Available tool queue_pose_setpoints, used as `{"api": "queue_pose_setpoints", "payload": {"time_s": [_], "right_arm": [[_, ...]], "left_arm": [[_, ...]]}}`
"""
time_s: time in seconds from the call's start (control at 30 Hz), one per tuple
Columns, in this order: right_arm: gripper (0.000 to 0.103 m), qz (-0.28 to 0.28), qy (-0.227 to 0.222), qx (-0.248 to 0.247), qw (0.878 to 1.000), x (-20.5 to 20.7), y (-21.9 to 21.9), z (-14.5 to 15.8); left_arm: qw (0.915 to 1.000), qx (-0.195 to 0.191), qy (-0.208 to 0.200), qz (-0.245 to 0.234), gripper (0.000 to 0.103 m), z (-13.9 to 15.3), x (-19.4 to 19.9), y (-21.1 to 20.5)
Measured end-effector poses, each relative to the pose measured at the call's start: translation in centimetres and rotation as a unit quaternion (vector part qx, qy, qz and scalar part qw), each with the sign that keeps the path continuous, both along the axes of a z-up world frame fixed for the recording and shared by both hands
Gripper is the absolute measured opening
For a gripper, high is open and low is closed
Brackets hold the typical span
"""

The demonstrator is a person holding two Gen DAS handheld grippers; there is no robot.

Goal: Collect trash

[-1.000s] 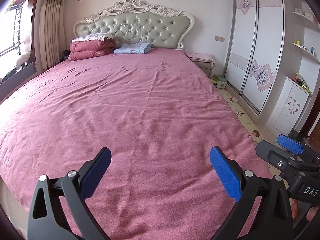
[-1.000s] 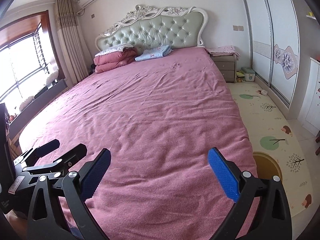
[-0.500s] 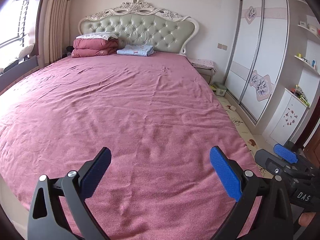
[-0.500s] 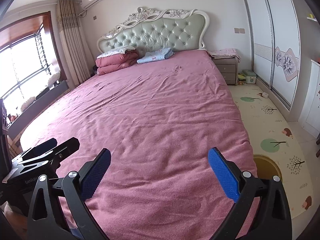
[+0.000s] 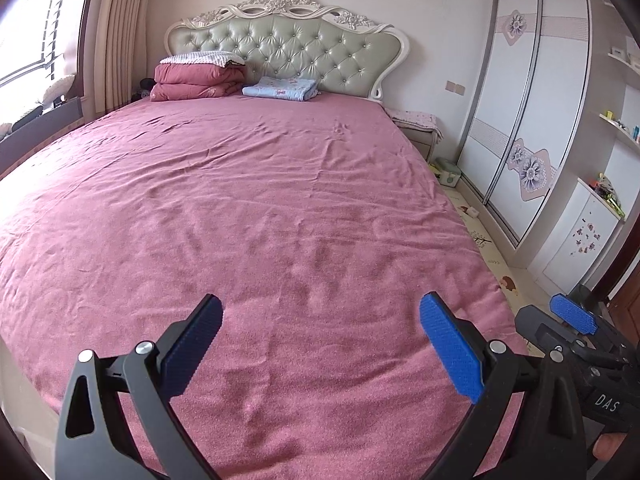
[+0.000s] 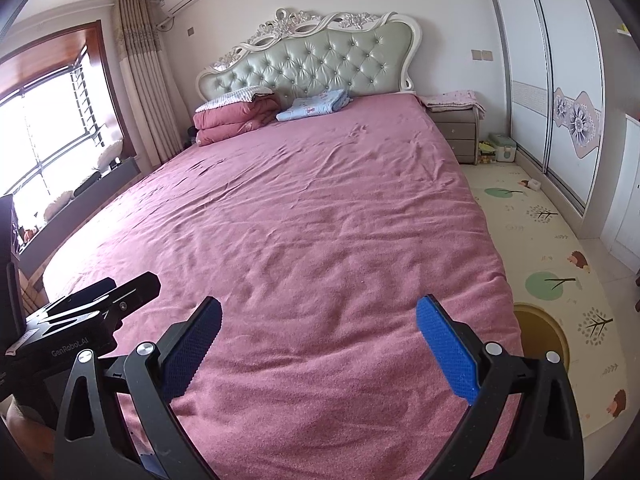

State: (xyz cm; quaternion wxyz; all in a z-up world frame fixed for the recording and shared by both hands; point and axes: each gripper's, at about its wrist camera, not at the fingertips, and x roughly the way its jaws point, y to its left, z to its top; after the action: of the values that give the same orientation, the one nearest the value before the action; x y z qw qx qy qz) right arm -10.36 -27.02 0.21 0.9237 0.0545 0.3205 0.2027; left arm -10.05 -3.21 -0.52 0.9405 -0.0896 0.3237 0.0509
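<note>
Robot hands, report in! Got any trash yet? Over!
Left gripper open, empty. Right gripper open, empty. Both over pink bedspread; no trash seen on it. Small white scrap on floor mat by wardrobe, maybe trash.

Left hand-held gripper (image 5: 320, 344) and right hand-held gripper (image 6: 318, 342) both gape wide, side by side.

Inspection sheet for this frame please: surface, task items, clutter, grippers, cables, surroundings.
Surface: wrinkled pink bedspread, bare across the middle.
Job's things: no trash identifiable; small white item on the patterned floor mat, too small to tell.
Clutter: folded maroon quilt and folded light blue blanket at the tufted green headboard.
Grippers: left gripper and right gripper open, empty.
Cables: nothing seen.
Surroundings: white sliding wardrobe, grey nightstand.
</note>
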Motion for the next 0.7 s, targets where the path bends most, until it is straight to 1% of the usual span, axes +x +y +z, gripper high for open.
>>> {"api": "queue_pose_setpoints", "payload": {"time_s": [0.07,0.23,0.7], "right_arm": [[0.094,0.007,0.005,0.001,1.0,0.01,0.07,-0.09],[0.094,0.008,0.003,-0.003,1.0,0.0,0.22,-0.19],[0.094,0.002,0.004,0.0,1.0,-0.15,-0.17,-0.03]], "left_arm": [[1.0,0.0,0.004,0.003,0.099,-0.22,0.02,0.1],[0.9999,0.0,0.009,0.011,0.099,-0.49,0.02,0.32],[0.9998,0.01,0.012,0.009,0.099,-0.61,-0.05,0.12]]}}
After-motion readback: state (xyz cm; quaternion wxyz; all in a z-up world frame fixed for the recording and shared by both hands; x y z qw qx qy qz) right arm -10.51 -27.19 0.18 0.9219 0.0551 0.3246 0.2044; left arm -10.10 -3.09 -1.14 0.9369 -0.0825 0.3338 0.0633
